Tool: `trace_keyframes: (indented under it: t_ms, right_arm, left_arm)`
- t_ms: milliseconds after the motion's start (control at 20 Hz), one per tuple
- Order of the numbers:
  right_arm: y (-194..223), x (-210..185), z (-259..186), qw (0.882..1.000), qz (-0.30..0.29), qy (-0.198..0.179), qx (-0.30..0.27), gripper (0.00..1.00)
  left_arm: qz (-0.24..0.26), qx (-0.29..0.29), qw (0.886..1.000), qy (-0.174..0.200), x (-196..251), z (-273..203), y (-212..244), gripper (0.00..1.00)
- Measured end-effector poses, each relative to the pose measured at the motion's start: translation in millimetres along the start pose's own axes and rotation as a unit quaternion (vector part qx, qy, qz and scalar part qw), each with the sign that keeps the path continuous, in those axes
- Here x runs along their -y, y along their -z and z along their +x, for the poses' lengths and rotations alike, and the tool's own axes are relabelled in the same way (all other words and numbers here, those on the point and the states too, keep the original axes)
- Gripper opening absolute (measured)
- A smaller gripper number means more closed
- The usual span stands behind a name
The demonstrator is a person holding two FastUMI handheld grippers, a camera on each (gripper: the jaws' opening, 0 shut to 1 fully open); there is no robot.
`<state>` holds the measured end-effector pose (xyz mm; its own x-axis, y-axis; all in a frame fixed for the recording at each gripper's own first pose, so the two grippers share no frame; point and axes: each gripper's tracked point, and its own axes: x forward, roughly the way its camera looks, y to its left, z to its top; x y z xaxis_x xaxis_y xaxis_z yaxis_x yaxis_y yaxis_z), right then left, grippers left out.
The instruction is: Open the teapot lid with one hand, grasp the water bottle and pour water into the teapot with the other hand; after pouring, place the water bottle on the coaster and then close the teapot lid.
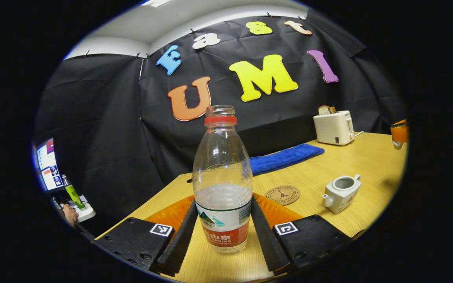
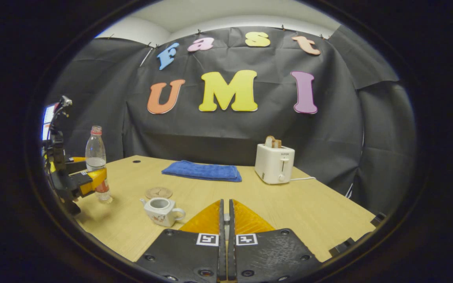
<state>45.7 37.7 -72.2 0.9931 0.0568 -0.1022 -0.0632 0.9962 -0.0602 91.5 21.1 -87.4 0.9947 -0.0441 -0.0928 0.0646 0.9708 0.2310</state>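
Left gripper view: the left gripper point(image 1: 223, 239) sits at the bottom centre of the frame, its fingers point(image 1: 179, 239) pinching the lower body of the water bottle point(image 1: 222, 184) from both sides. The bottle stands upright on the table point(image 1: 352, 220), uncapped, roughly half full. Just beyond it, right of centre, lies the round coaster point(image 1: 282, 195). Further right stands the teapot point(image 1: 340, 192), lid off, its opening visible. Behind these, a folded blue cloth point(image 1: 285, 157) lies at mid-frame, and a white toaster point(image 1: 333, 126) with bread in its slot stands at the upper right, near the table's far edge.

Right gripper view: the right gripper point(image 2: 225, 232) occupies the bottom centre, its fingers pressed together with nothing visible between them. The teapot point(image 2: 162, 211) stands just left of them, lower left of centre. The coaster point(image 2: 158, 192) lies beyond it. At the far left edge, the left gripper point(image 2: 92, 179) holds the bottle point(image 2: 96, 161).
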Motion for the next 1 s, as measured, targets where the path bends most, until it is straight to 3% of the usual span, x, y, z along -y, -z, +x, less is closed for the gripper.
trace_keyframes:
  t_ms: [250, 550, 1000]
  right_arm:
    - [1, -3, 0, 1.0, 0.005, -0.012, -0.005, 0.01]
    - [4, 9, 4, 1.0, 0.015, -0.002, -0.012, 0.02]
    - [6, 33, 8, 0.999, 0.017, 0.025, -0.016, 0.01]
  left_arm:
    - [0.096, -0.025, 0.995, 0.001, 10, 1, 7, 0.78]
    - [0.22, -0.034, 0.975, -0.01, 14, 7, 9, 0.77]
    - [0.367, -0.043, 0.929, -0.015, 16, 6, -2, 0.77]
